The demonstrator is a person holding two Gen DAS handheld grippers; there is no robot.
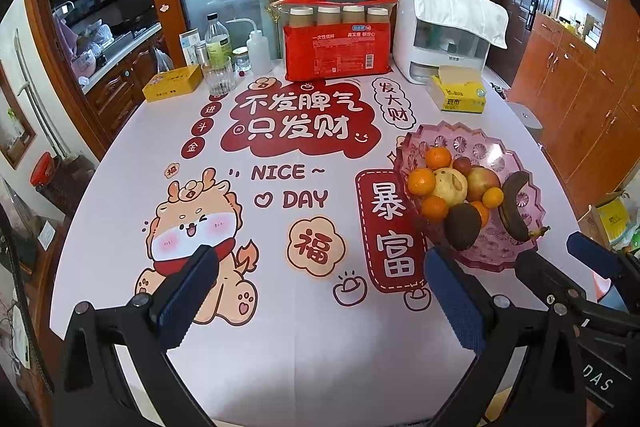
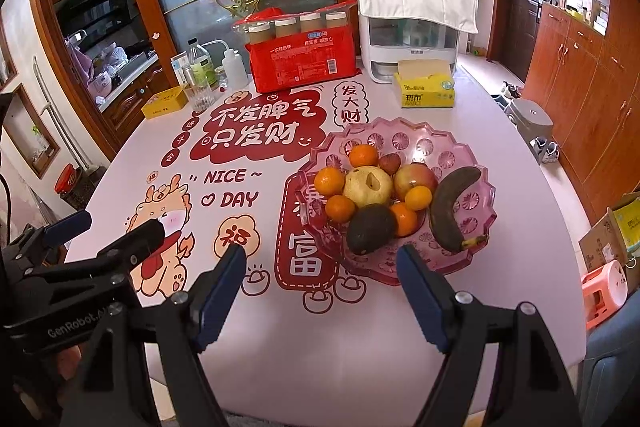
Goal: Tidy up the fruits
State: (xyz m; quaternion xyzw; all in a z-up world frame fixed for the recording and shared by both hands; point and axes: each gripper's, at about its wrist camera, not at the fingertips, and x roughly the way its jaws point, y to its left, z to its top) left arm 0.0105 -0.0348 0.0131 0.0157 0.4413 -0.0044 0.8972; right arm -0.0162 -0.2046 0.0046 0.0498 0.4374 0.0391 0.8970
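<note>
Both my left claw [image 1: 316, 291] and right claw [image 2: 322, 291] are released, empty. The fruit bowl [image 2: 472, 255] sits just ahead of the right claw. The avocado [image 2: 370, 229], apparently perched near the rim, could roll out if nudged.

Left gripper [image 1: 320, 291], right gripper [image 2: 322, 291]: fingers spread, empty.

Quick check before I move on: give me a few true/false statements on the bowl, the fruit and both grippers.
1. The banana lies in the pink bowl. True.
2. The right gripper holds the avocado. False: it is open and empty.
3. The left gripper is open. True.
4. The pear sits on the tablecloth. False: it is in the bowl among the oranges.
</note>
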